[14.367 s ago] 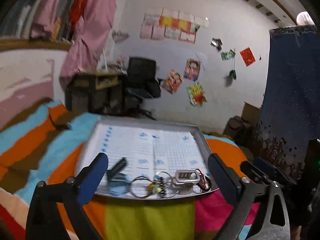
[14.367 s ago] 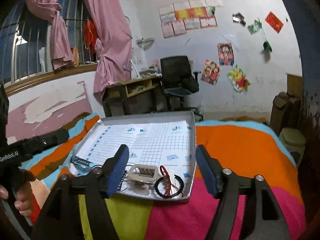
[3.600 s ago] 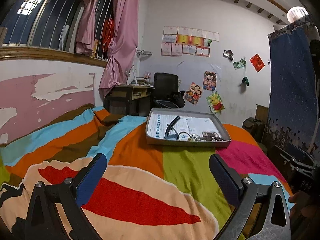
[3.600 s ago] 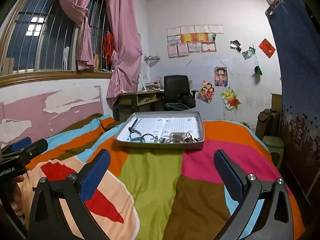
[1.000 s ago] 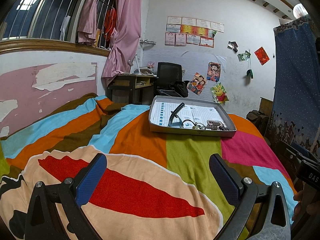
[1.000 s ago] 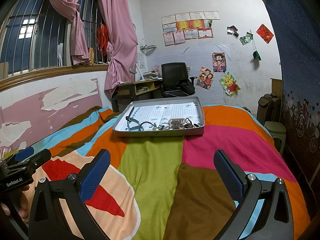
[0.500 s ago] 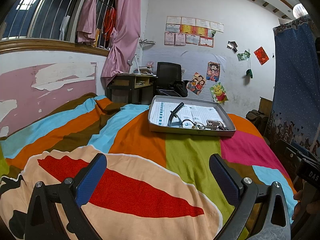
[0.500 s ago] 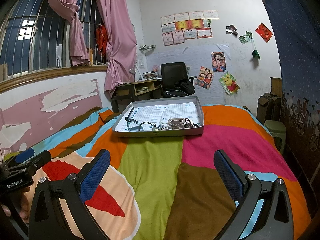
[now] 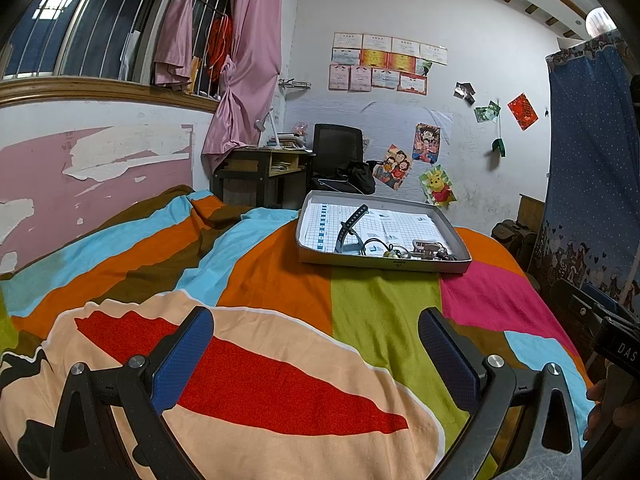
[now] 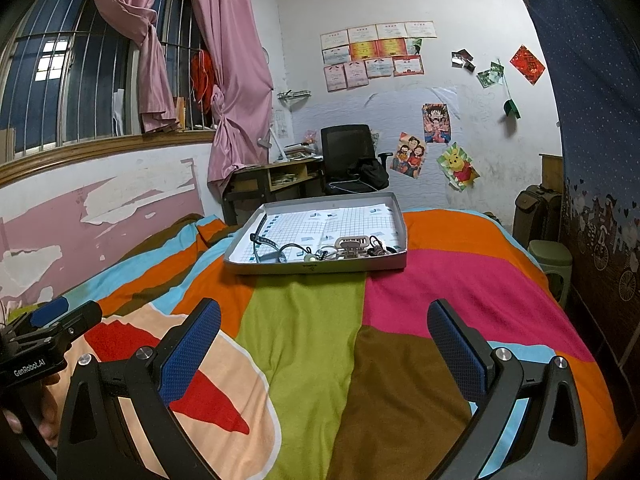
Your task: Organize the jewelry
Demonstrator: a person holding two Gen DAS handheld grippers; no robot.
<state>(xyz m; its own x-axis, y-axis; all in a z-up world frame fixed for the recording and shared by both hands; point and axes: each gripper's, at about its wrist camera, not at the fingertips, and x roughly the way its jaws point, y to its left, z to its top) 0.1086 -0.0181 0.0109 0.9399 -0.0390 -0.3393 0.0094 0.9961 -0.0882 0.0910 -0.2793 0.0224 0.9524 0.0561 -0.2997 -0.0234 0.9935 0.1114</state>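
Since the close-up earlier, you have backed both grippers well away from the tray [image 9: 384, 265]; in the last second nothing has shifted much. The tray now sits far up the striped bedspread [image 9: 384, 312], well apart from both tools.

Progress, as a judgement: the jewelry [image 10: 320, 250] lies bunched along the tray's near edge, on the gridded paper lining. From left to right there is a dark strap [image 9: 349, 229] that arches up from the tray floor, some rings and cord, a pale bead, a beige clip-like piece [image 10: 352, 245], and a dark tangle at the right end. From this distance individual pieces are too small to name with certainty. They are gathered in one container in a rough row, so the sort looks done or close to it. Whether any piece needs spacing out cannot be told from here. Nothing lies loose on the bedspread in either view.

Pose: your left gripper [image 9: 316, 356] is held low over the near part of the bed, its blue pads spread wide and nothing between them. Your right gripper [image 10: 324, 346] matches it, fingers released and empty, aimed straight at the tray. Each tool shows at the edge of the other's view, side by side. Your hands appear only as slivers at the frame edges.
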